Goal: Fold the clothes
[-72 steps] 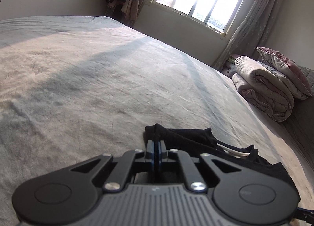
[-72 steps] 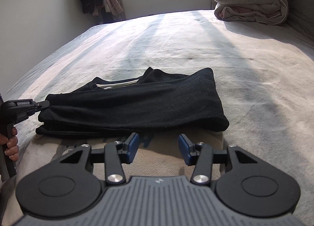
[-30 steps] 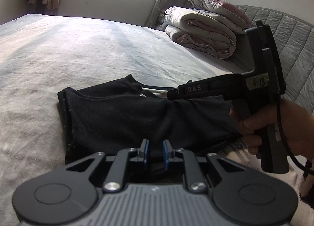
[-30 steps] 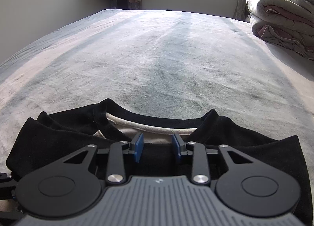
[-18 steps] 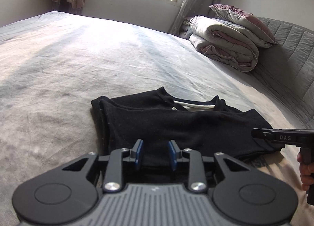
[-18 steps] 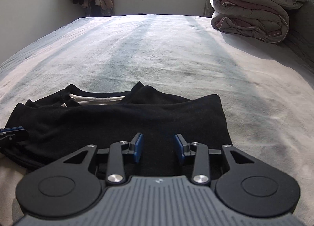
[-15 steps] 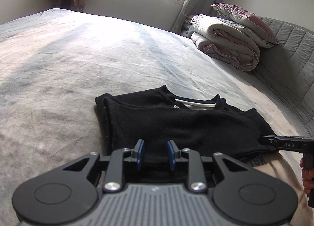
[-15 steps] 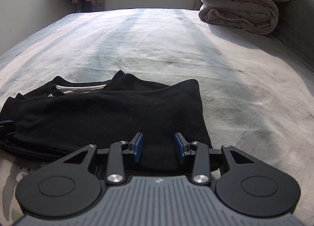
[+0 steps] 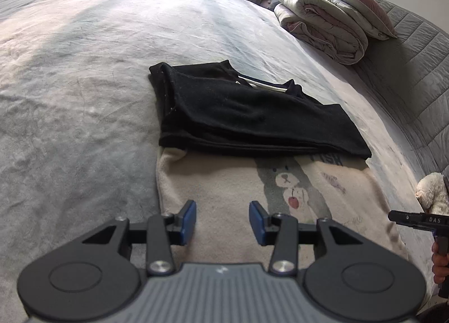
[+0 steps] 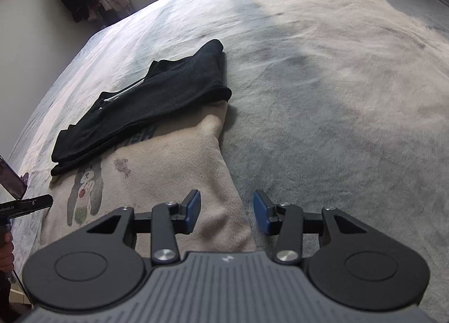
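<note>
Ahead of both gaping, empty grippers, left and right, the shirt's near hem lies crosswise, its black folded part farther off.

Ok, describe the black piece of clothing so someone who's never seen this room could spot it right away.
Start at the big grey bed. Near its front edge lies a cream garment with a bear print. The black top is the folded dark bundle resting across the cream one's far end, the only black item on the bed, with a pale strip showing at its neckline.
</note>
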A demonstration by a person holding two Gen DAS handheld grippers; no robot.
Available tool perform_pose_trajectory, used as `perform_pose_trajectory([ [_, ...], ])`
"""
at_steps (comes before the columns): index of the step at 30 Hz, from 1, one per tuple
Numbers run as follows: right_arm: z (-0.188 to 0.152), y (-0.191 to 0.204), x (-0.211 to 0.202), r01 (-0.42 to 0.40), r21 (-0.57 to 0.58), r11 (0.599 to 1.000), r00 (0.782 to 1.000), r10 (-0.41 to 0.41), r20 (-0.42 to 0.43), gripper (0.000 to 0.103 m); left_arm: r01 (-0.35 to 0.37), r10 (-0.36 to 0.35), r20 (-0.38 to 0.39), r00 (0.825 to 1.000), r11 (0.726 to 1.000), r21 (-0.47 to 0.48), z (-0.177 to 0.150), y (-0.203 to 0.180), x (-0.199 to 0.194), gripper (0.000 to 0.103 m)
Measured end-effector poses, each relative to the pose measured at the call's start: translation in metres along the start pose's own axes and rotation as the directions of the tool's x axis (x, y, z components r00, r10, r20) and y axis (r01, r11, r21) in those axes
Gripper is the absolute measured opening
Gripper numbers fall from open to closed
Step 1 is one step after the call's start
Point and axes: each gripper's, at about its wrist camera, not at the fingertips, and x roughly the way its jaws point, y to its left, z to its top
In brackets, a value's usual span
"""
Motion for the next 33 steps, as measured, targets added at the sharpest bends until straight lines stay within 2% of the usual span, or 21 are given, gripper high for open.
perform_pose_trajectory([
  [4,-0.021,-0.024,-0.018,-0.1,0.109,0.989,0.992,0.107,-0.062,0.041,0.007,-0.008,-0.029,1.0,1.0,-0.021,-0.031,0.002,-0.024,0.042],
  [9,-0.044,-0.045,-0.037,-0.167,0.182,0.969,0.977,0.188,-0.104,0.031,0.019,-0.028,-0.058,0.998,0.989,-0.144,-0.067,0.012,-0.052,0.043],
  [16,-0.054,-0.064,-0.048,-0.234,0.267,0.935,0.946,0.282,-0.158,0.033,0.093,-0.122,-0.106,0.987,0.964,-0.248,-0.101,0.023,-0.075,0.043],
  [19,-0.054,-0.071,-0.05,-0.245,0.293,0.924,0.941,0.299,-0.157,0.033,0.148,-0.188,-0.133,0.973,0.953,-0.264,-0.112,0.025,-0.076,0.043],
  [23,-0.054,-0.077,-0.051,-0.25,0.319,0.914,0.943,0.305,-0.133,0.036,0.184,-0.234,-0.145,0.961,0.938,-0.293,-0.115,0.028,-0.073,0.043],
  [27,-0.054,-0.074,-0.044,-0.248,0.292,0.924,0.936,0.306,-0.174,0.036,0.241,-0.298,-0.18,0.937,0.928,-0.282,-0.115,0.027,-0.064,0.042],
  [30,-0.054,-0.067,-0.039,-0.267,0.262,0.928,0.915,0.329,-0.234,0.036,0.286,-0.348,-0.194,0.917,0.914,-0.287,-0.117,0.025,-0.058,0.041],
  [32,-0.053,-0.062,-0.04,-0.276,0.228,0.934,0.911,0.33,-0.249,0.037,0.3,-0.366,-0.206,0.907,0.908,-0.292,-0.116,0.025,-0.056,0.041],
  [33,-0.053,-0.06,-0.04,-0.283,0.219,0.934,0.907,0.334,-0.255,0.039,0.308,-0.378,-0.215,0.9,0.903,-0.299,-0.116,0.026,-0.056,0.037],
])
